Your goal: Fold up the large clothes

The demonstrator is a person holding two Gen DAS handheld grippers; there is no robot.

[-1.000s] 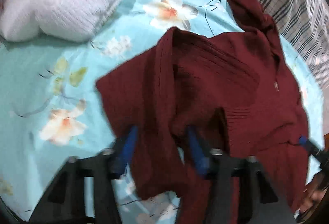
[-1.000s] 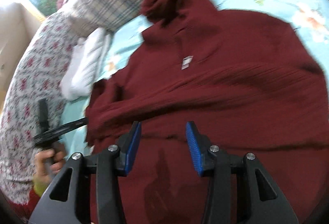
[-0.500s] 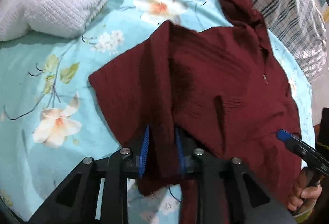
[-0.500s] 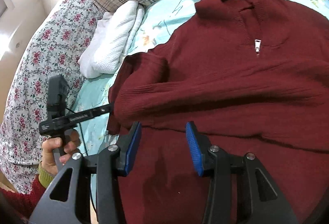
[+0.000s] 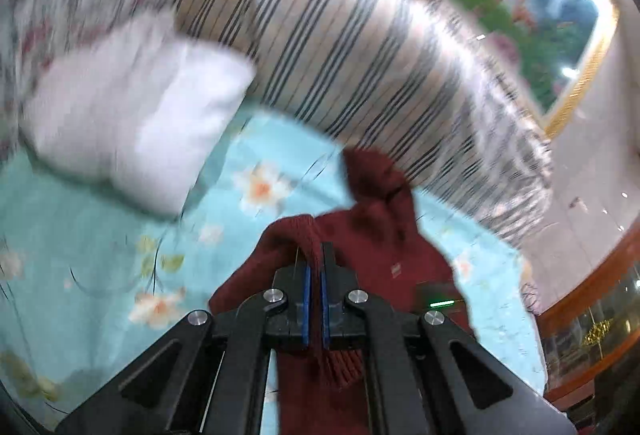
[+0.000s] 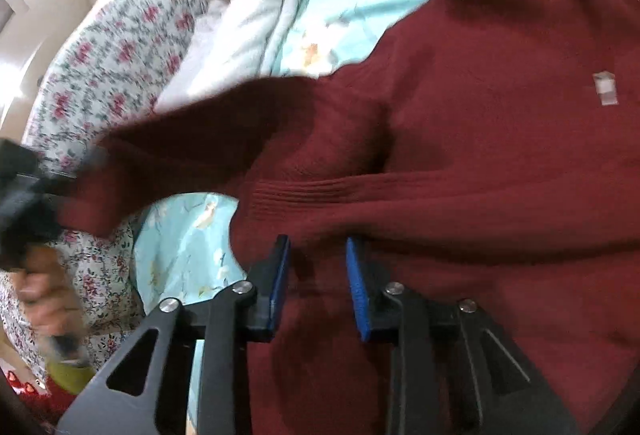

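A dark red knit sweater point(image 6: 480, 155) lies on the light blue floral bedsheet point(image 5: 80, 235). My left gripper point(image 5: 314, 263) is shut on the sweater's sleeve point(image 5: 292, 235) and holds it lifted above the bed; the sleeve point(image 6: 180, 139) shows stretched out to the left in the right wrist view, where the left gripper point(image 6: 24, 187) is a dark blur. My right gripper point(image 6: 316, 255) is open, its blue pads over the sweater's lower body, holding nothing.
A white folded blanket point(image 5: 132, 115) lies at the back left of the bed. A plaid pillow point(image 5: 360, 55) and a floral pillow point(image 6: 112, 55) line the head of the bed. A wooden cabinet point(image 5: 592, 315) stands at the right.
My left gripper closed fully on the sleeve and lifted it up off the bed, tilting its view toward the pillows. My right gripper stayed open and moved closer over the sweater.
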